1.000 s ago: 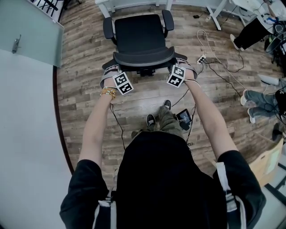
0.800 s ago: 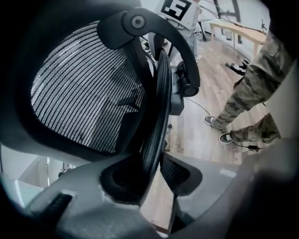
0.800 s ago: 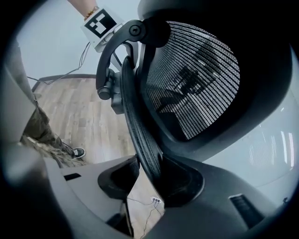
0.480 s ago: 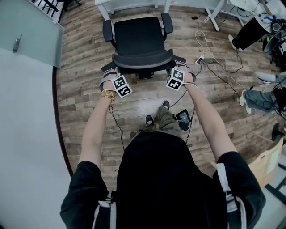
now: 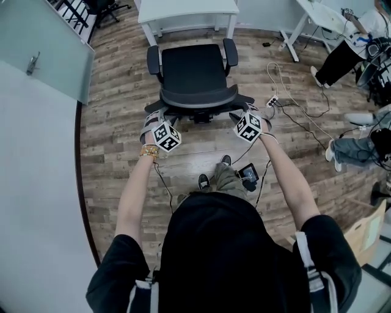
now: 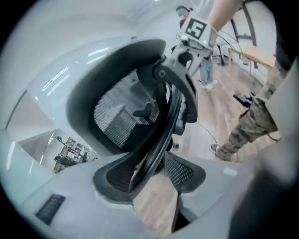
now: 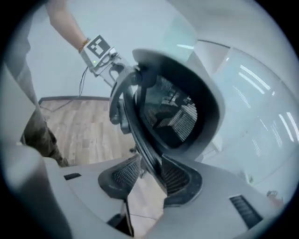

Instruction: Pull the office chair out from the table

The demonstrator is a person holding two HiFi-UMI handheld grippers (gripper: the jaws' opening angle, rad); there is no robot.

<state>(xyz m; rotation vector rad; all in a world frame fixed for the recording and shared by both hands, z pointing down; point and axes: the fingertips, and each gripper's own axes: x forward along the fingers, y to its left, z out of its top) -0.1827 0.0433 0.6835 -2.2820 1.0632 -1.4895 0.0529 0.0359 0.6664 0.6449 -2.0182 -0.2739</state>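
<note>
Left tongs point(image 6: 149, 179) had just opened wide, with the back edge of the chair point(image 5: 192, 67) loose between them. Right tongs point(image 7: 148, 179) gripped that edge. The chair stood just beyond both, near the worktop point(image 5: 186, 9).

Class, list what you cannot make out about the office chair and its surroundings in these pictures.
Office chair wheels: head view, mostly hidden under seat and backrest.
Its seat: both gripper views, hidden behind the mesh backrest.
Table: head view, cut off by top edge.
Bystander in jeans: head view, cut off by right edge.
</note>
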